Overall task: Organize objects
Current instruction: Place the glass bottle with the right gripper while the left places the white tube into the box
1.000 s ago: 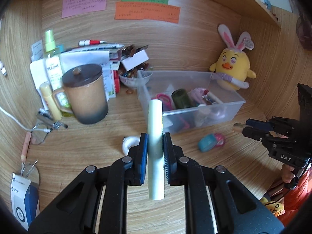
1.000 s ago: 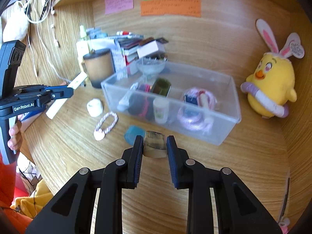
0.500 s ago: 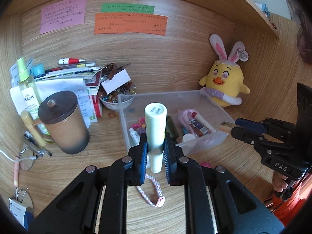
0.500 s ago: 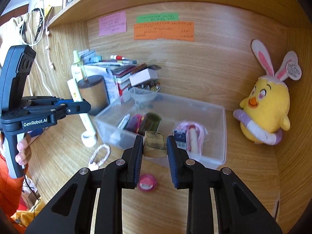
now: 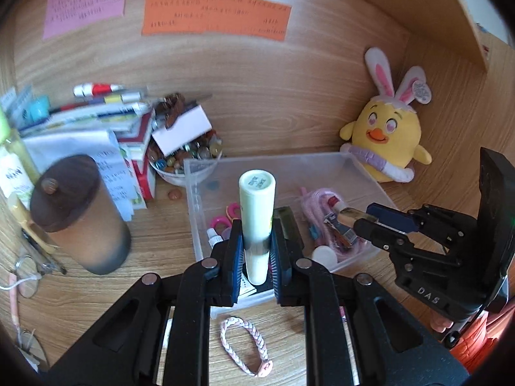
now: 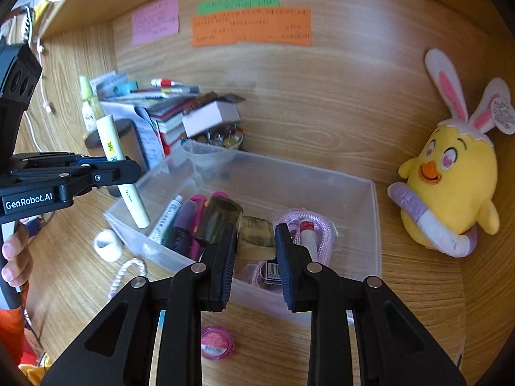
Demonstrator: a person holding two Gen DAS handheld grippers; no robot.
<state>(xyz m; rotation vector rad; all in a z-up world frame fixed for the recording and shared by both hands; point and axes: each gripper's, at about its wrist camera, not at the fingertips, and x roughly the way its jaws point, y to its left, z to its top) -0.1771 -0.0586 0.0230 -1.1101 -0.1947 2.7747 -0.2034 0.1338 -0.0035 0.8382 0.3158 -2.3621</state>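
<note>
My left gripper (image 5: 256,251) is shut on a pale yellow-white tube (image 5: 256,212), held upright over the left front part of the clear plastic bin (image 5: 351,164); the tube also shows in the right wrist view (image 6: 122,170). My right gripper (image 6: 254,244) is shut on a small amber-green bottle (image 6: 256,236) over the front middle of the bin (image 6: 375,225). The right gripper also shows in the left wrist view (image 5: 360,220). The bin holds a dark green bottle (image 6: 219,217), a pink cord bundle (image 6: 309,222) and small tubes.
A brown lidded mug (image 5: 80,215) stands left of the bin. A braided pink loop (image 5: 244,344), a white tape roll (image 6: 107,244) and a pink round tin (image 6: 217,342) lie on the desk in front. A yellow chick plush (image 6: 450,177) sits right. Books and a bowl of beads (image 5: 186,157) stand behind.
Both grippers moved forward and over the bin with their objects still held. The tube now hangs above the bin's left front; the small bottle is above its front middle.
</note>
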